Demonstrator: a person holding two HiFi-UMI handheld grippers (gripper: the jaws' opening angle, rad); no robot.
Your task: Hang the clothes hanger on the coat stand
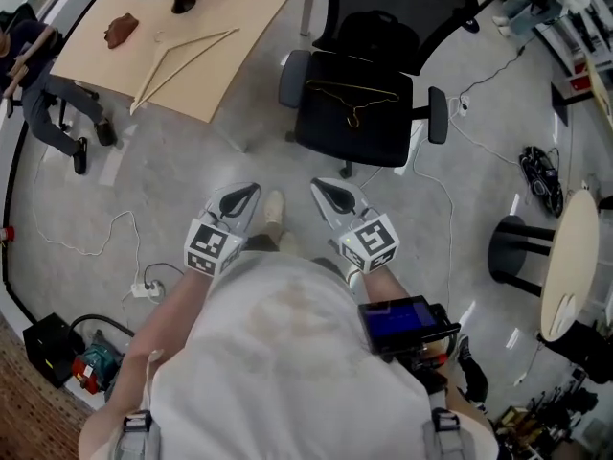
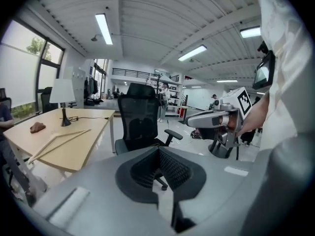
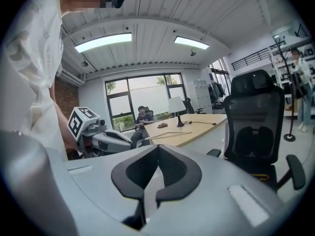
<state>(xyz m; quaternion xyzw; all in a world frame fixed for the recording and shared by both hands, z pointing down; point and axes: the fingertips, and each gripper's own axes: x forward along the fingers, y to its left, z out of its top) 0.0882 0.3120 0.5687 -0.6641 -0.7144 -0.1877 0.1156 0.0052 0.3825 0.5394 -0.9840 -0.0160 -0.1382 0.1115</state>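
A thin gold wire hanger (image 1: 352, 97) lies on the seat of a black office chair (image 1: 356, 113); a bit of it shows in the right gripper view (image 3: 262, 177). A wooden hanger (image 1: 182, 54) lies on the light wooden table (image 1: 230, 27), also seen as the wooden hanger (image 2: 56, 140) from the left. A black coat stand (image 3: 284, 73) rises far off beside the chair. My left gripper (image 1: 251, 190) and right gripper (image 1: 319, 185) are held close to my body, side by side, pointing toward the chair. Both are shut and empty, well short of the chair.
A table lamp (image 2: 62, 95) and a brown object (image 1: 121, 30) sit on the table. A person (image 1: 38, 94) sits at its left end. Cables and a power strip (image 1: 146, 290) lie on the floor at left. A black stool (image 1: 517, 247) and a round table (image 1: 575, 266) stand at right.
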